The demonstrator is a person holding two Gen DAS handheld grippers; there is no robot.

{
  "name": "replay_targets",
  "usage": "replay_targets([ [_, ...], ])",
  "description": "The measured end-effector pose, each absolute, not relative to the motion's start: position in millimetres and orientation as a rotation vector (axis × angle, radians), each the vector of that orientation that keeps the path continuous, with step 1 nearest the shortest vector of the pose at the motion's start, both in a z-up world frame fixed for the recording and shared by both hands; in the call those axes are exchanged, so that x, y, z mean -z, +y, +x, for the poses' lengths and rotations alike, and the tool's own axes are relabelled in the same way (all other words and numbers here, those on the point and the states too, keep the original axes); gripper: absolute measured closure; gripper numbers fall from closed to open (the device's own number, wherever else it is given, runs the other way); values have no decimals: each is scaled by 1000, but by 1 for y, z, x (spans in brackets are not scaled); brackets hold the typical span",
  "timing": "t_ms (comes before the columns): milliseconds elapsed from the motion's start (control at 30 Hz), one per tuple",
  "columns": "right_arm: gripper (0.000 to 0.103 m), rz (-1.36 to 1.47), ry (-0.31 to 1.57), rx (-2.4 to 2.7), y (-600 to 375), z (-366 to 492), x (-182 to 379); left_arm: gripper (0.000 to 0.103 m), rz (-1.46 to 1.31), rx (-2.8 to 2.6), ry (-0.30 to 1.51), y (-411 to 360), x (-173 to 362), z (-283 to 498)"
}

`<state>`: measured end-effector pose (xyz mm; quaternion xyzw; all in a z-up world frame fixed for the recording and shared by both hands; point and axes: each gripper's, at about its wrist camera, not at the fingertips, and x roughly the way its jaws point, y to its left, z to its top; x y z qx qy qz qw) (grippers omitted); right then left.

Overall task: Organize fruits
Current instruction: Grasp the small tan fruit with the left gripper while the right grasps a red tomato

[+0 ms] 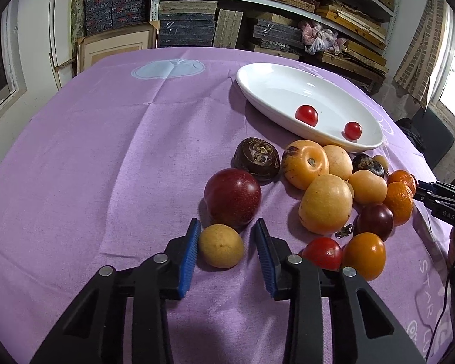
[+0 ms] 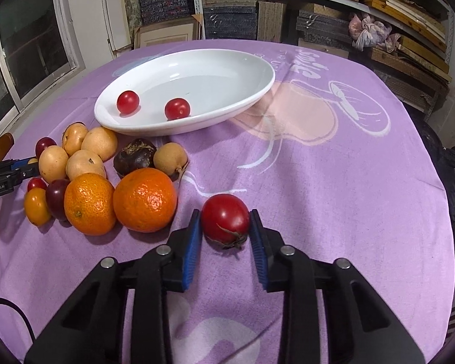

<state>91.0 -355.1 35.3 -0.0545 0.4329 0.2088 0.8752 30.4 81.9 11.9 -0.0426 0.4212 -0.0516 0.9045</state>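
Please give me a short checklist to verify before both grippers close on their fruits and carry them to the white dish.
1. Small yellow fruit sits between the left gripper fingers: ok.
2. Left jaws closed on it: not ok, gap on the right side.
3. Red tomato sits between the right gripper fingers: ok.
4. Right grip firm: cannot tell, pads look touching.
5. White dish has free room beside two cherry tomatoes: ok.
6. Big red plum clear of left fingers: cannot tell, very near.

Shelves (image 1: 257, 6) w/ stacked boxes behind purple-clothed table (image 1: 106, 151) — windows (image 2: 30, 39) both sides, daylight.
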Motion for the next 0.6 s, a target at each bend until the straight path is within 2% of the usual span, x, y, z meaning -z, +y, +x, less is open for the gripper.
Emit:
replay_targets([
  [133, 73, -114, 902, -442, -356, 91, -35, 75, -99, 111, 864, 83, -13, 29],
  [400, 73, -78, 882, -442, -365, 85, -39, 75, -77, 99, 814, 80, -20, 16],
  [600, 73, -43, 843, -437, -371, 80, -49, 75, -56, 76, 719, 75, -48, 7],
])
